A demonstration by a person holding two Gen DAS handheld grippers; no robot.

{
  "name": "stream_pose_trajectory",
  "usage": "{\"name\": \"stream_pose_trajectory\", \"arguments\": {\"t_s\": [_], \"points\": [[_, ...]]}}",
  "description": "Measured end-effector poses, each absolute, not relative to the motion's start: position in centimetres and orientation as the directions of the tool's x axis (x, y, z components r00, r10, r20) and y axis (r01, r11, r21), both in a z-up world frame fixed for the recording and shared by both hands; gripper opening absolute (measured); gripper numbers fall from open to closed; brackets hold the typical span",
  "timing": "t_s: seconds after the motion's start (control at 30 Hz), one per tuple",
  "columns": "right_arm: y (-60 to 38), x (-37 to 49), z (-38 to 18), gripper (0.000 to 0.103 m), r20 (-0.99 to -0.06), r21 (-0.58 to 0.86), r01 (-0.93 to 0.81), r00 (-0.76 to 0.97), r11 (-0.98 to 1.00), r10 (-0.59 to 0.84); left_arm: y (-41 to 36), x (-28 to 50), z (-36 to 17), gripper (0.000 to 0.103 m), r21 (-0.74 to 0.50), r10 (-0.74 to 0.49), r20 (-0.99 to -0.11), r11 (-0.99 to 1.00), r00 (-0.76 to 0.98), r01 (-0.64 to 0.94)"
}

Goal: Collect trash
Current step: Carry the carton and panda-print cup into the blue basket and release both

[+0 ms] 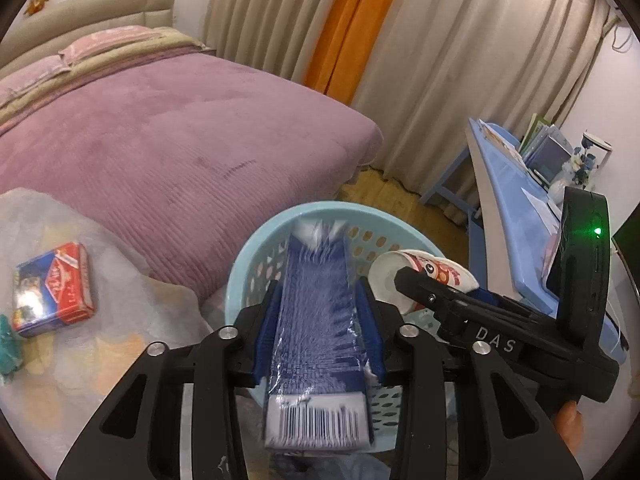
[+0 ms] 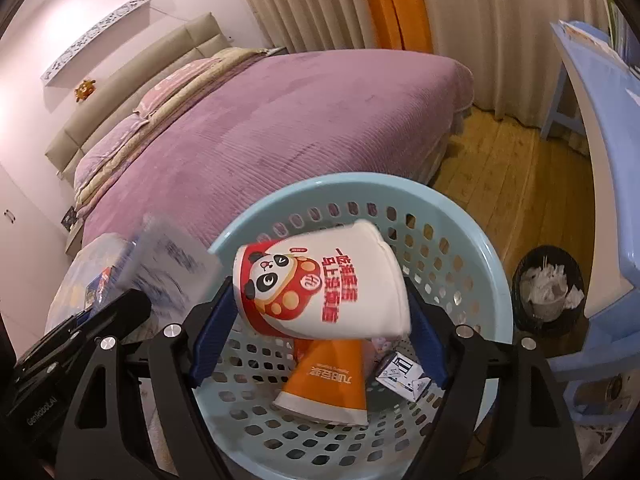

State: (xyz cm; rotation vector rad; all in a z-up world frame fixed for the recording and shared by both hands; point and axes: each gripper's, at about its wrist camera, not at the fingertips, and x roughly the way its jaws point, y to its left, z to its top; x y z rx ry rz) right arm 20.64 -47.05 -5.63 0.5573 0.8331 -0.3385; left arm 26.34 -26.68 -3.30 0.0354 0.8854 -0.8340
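A pale blue perforated basket [image 1: 240,276] [image 2: 486,256] stands by the bed, below both grippers. Between the blue pads of my left gripper [image 1: 318,292] lies a long blue box [image 1: 316,320] with a barcode end. It is streaked with blur while the fingers are sharp, so it looks loose and sliding between the parted jaws. My right gripper [image 2: 320,300] is shut on a white paper cup [image 2: 320,284] printed with a panda and lying sideways over the basket. The cup [image 1: 424,272] also shows in the left wrist view. An orange cup [image 2: 324,384] and a small carton [image 2: 402,376] lie in the basket.
A purple bed [image 1: 180,128] fills the left and back. A blue desk [image 2: 604,128] stands at the right, with a black bin [image 2: 548,288] of tissues beside it on the wooden floor. A red and blue packet [image 1: 54,290] lies on a plastic-covered surface at the left.
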Motion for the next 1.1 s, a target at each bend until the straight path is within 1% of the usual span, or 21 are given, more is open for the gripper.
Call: {"name": "stream_pose_trajectory", "arguments": {"t_s": [0.03, 0.1, 0.23, 0.47, 0.63, 0.77, 0.87, 1.1], "points": [[-47.3, 20.6, -5.8, 0.076, -0.773, 0.339, 0.493, 0.632, 0.801, -0.062, -26.6, 26.3, -3.3, 0.045, -0.301, -0.631, -0.694, 0.692, 0.347, 0.656], [-47.7, 20.5, -6.2, 0.076, -0.775, 0.346, 0.496, 0.630, 0.796, -0.056, -26.1, 26.0, -3.4, 0.050, -0.307, -0.635, -0.691, 0.690, 0.345, 0.655], [-48.1, 20.3, -6.7, 0.076, -0.773, 0.351, 0.493, 0.633, 0.796, -0.051, -25.5, 25.9, -3.2, 0.054, -0.323, -0.645, -0.682, 0.688, 0.344, 0.650], [-47.7, 20.4, -6.4, 0.076, -0.770, 0.344, 0.487, 0.636, 0.803, -0.056, -23.7, 25.6, -2.6, 0.056, -0.335, -0.651, -0.664, 0.699, 0.368, 0.632], [-47.2, 20.1, -6.1, 0.082, -0.765, 0.336, 0.482, 0.641, 0.809, -0.065, -22.0, 25.5, -2.1, 0.056, -0.346, -0.656, -0.649, 0.706, 0.385, 0.619], [-46.9, 19.9, -5.6, 0.082, -0.754, 0.348, 0.472, 0.654, 0.810, -0.058, -20.3, 25.2, -1.6, 0.056, -0.346, -0.653, -0.638, 0.716, 0.407, 0.607], [-46.4, 19.7, -5.2, 0.082, -0.744, 0.361, 0.458, 0.667, 0.812, -0.045, -18.5, 25.0, -1.1, 0.059, -0.338, -0.643, -0.627, 0.733, 0.439, 0.591], [-42.9, 20.2, -3.6, 0.082, -0.705, 0.358, 0.368, 0.709, 0.858, -0.010, -12.7, 25.1, 0.3, 0.059, -0.298, -0.588, -0.603, 0.793, 0.540, 0.531]]}}
